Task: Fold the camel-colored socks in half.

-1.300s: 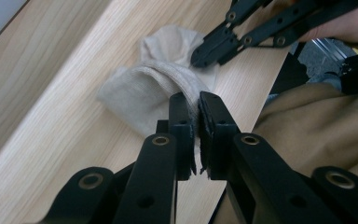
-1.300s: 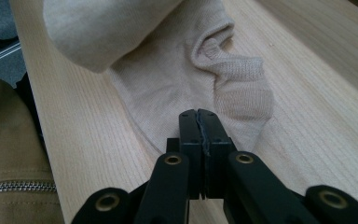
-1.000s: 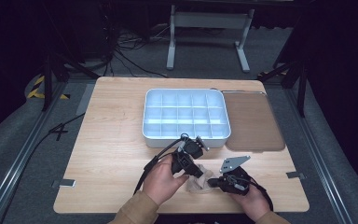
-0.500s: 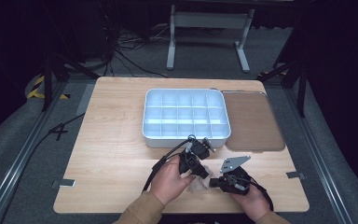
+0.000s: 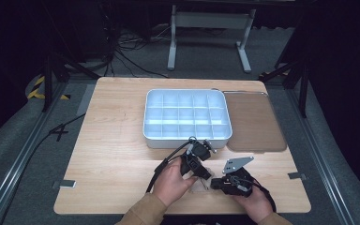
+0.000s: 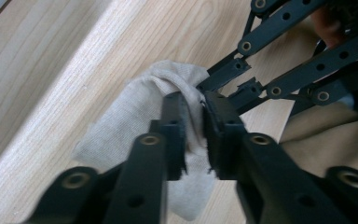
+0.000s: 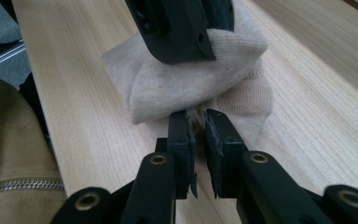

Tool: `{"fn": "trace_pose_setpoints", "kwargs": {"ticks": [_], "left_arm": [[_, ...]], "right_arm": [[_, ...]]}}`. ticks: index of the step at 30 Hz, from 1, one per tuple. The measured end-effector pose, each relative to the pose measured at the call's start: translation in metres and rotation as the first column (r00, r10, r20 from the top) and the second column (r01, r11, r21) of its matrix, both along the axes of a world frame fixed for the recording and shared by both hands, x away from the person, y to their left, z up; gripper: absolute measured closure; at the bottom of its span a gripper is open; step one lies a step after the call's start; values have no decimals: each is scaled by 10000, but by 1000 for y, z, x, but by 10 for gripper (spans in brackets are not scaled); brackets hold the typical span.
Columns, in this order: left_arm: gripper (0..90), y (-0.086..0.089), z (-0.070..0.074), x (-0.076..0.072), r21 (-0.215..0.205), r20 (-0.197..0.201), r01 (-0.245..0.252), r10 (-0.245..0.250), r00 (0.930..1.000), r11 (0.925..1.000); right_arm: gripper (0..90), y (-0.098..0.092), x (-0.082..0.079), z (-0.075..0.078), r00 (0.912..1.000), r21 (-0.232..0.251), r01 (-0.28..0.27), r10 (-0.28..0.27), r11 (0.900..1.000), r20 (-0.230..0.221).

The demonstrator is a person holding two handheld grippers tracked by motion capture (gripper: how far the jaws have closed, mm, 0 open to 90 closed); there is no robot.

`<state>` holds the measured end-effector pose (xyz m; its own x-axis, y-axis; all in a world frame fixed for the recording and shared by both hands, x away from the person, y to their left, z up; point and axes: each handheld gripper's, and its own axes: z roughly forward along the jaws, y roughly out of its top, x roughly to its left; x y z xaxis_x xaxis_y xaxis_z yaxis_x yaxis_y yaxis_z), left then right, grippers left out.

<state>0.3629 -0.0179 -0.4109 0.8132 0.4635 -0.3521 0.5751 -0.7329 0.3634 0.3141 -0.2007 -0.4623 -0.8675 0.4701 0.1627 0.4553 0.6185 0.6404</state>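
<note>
Pinching the beige cloth (image 5: 199, 183) from both sides, you've got it bunched on the near part of the table (image 5: 112, 154), between your two grippers. Your right gripper (image 7: 196, 122) sits low w/ its jaws narrow, a fold of the cloth's edge caught between the tips; those jaws have just been opening a bit, cloth between them. Your left gripper (image 6: 194, 108) comes in over the top, jaws also narrow w/ a ridge of fabric between the pads; they've just been opening too, and you can't tell from the gripper views whether the pads press or only touch. In the high view both hands meet at the near edge, left hand (image 5: 172, 183) beside right hand (image 5: 253, 204), cables trailing off. Further out, just past the grippers, the white compartment tray (image 5: 186, 136) sits mid-table, its translucent lid (image 5: 253, 122) lying flat beside it on the right, touching or nearly so
</note>
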Motion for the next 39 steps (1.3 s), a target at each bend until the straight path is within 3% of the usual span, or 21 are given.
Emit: {"fn": "trace_pose_setpoints", "kwargs": {"ticks": [8, 13, 20, 24, 27, 39], "left_arm": [[683, 22, 17, -5, -609, 378, -292, 315, 9988, 9977], [686, 33, 22, -6, -645, 545, -452, 487, 9973, 9969], [745, 52, 24, -10, -453, 692, -745, 776, 9946, 9962], [766, 60, 22, -13, -306, 691, -861, 881, 9937, 9958], [785, 60, 18, -15, -409, 531, -651, 672, 9963, 9970], [836, 37, 0, -20, -81, 204, 140, -139, 9997, 9999]], "right_arm": [[796, -13, -10, 22, 9984, 327, 242, -259, 9992, 505], [807, -15, -14, 37, 9959, 682, 242, -300, 9974, 859], [830, 7, -8, 48, 9940, 847, -279, 187, 9960, 1080], [830, 17, -4, 48, 9936, 789, -471, 386, 9958, 1058], [830, 22, -1, 42, 9942, 603, -538, 479, 9967, 959], [830, 12, 3, 31, 9976, 202, -148, 134, 9997, 677]]}}
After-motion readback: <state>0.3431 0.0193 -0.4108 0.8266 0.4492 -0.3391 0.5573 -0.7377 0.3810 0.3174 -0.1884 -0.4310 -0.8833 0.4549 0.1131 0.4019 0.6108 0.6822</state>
